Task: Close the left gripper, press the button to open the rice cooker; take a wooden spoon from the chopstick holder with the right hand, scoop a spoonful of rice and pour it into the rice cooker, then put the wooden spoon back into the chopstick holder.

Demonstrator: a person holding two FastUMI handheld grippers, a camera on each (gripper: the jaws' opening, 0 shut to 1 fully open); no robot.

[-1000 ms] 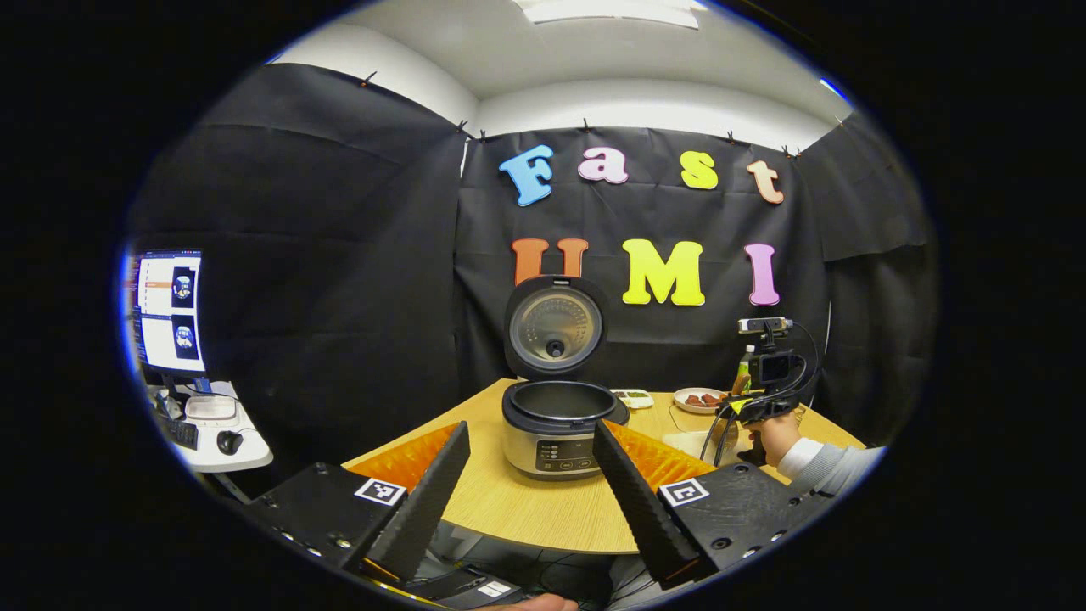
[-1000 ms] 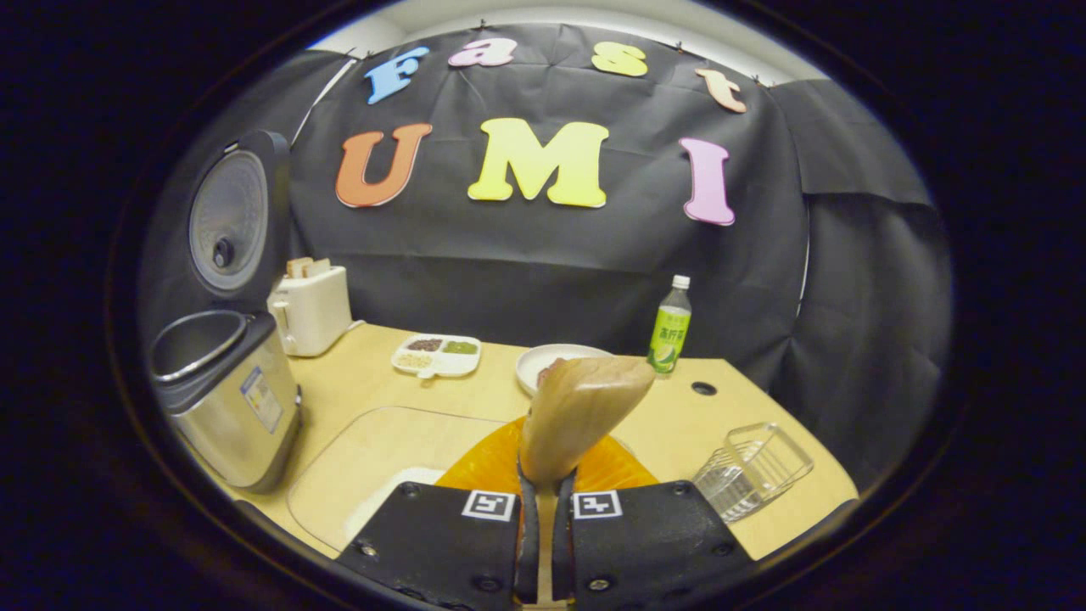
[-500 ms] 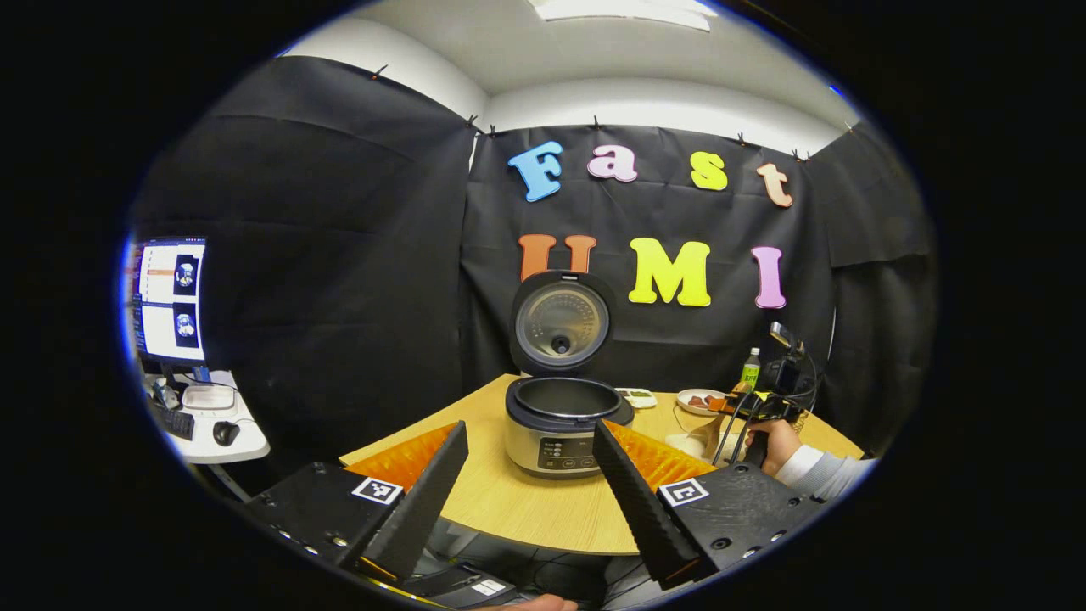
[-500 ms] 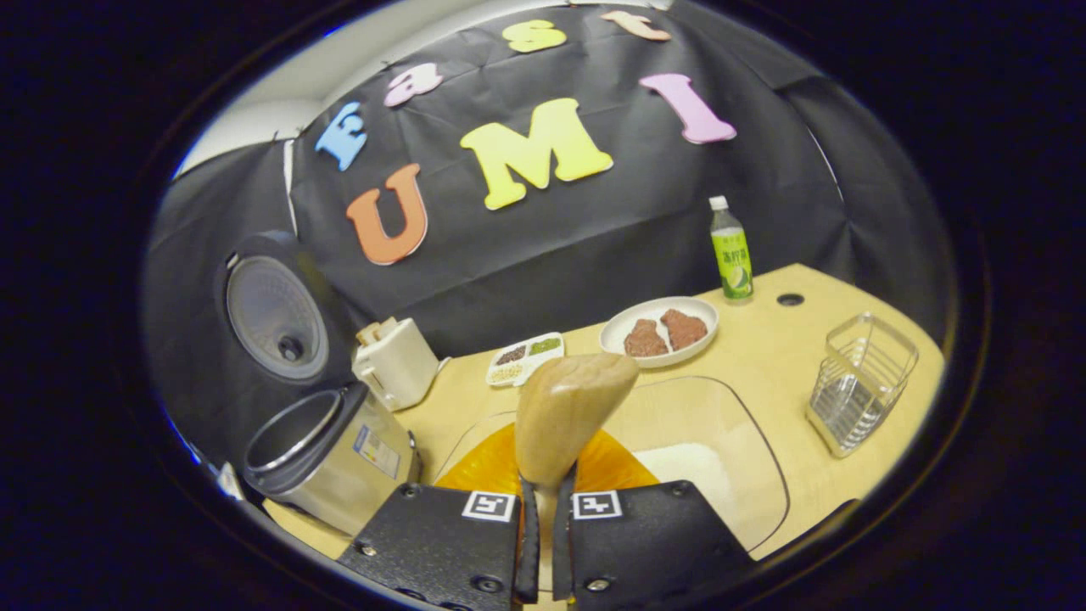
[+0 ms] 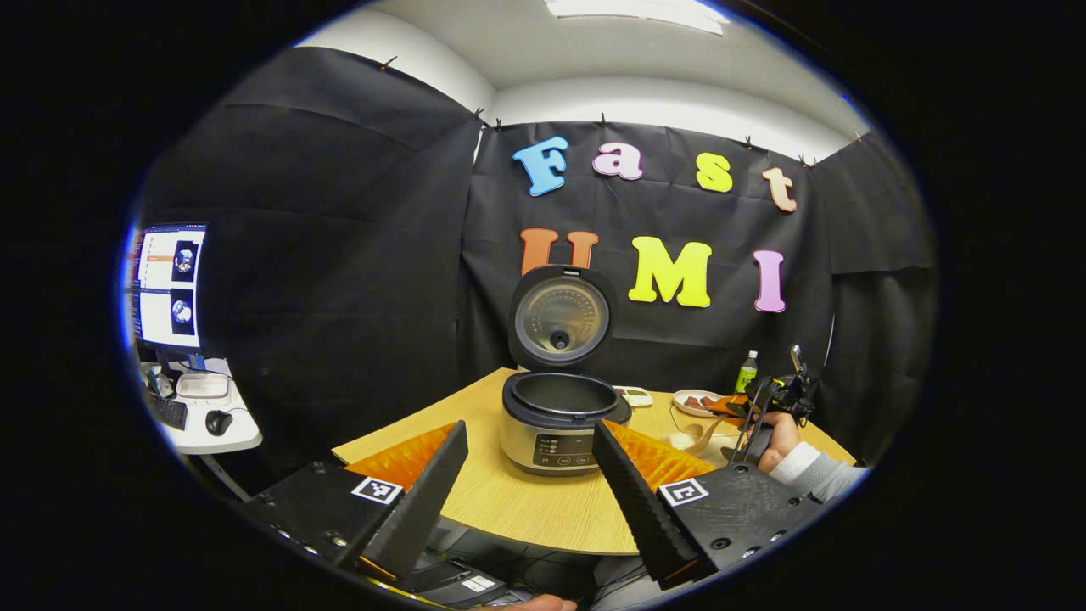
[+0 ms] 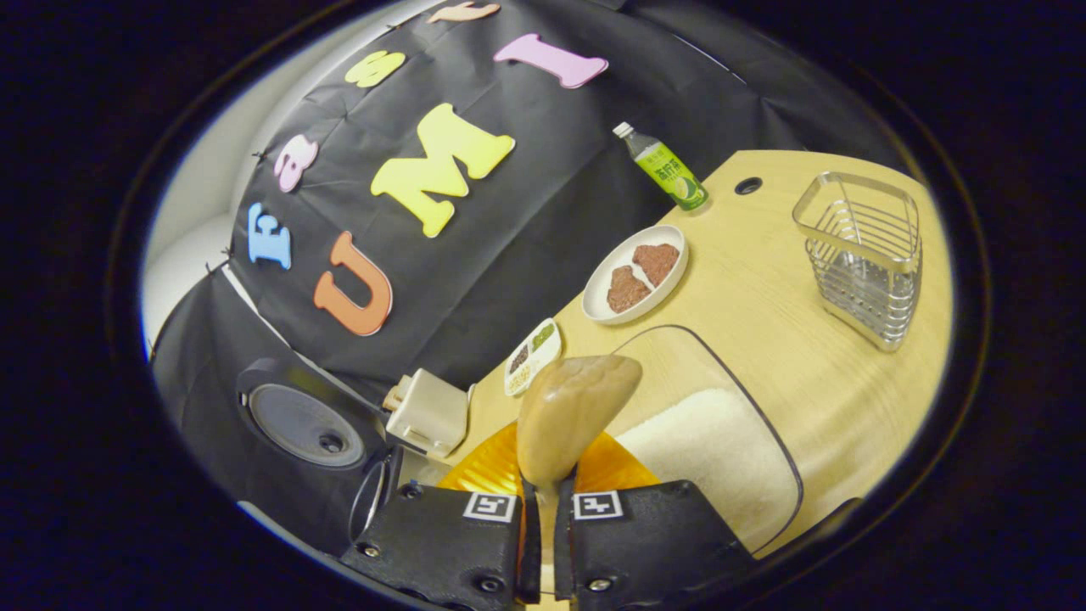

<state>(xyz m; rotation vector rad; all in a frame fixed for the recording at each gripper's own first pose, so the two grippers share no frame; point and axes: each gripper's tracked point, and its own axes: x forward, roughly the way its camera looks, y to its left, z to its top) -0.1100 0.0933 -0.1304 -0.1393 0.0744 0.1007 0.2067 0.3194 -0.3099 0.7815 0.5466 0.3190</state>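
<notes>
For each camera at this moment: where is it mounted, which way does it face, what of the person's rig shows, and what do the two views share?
Left gripper view: rides the left gripper, level, facing the open steel rice cooker on the wooden table; its spread fingers show, plus the person's hand farther off.
Right gripper view: rides the right gripper, rolled sideways over the clear tray of white rice; its fingers clamp the wooden spoon.
Shared: rice cooker, table, green drink bottle, white plate.
</notes>
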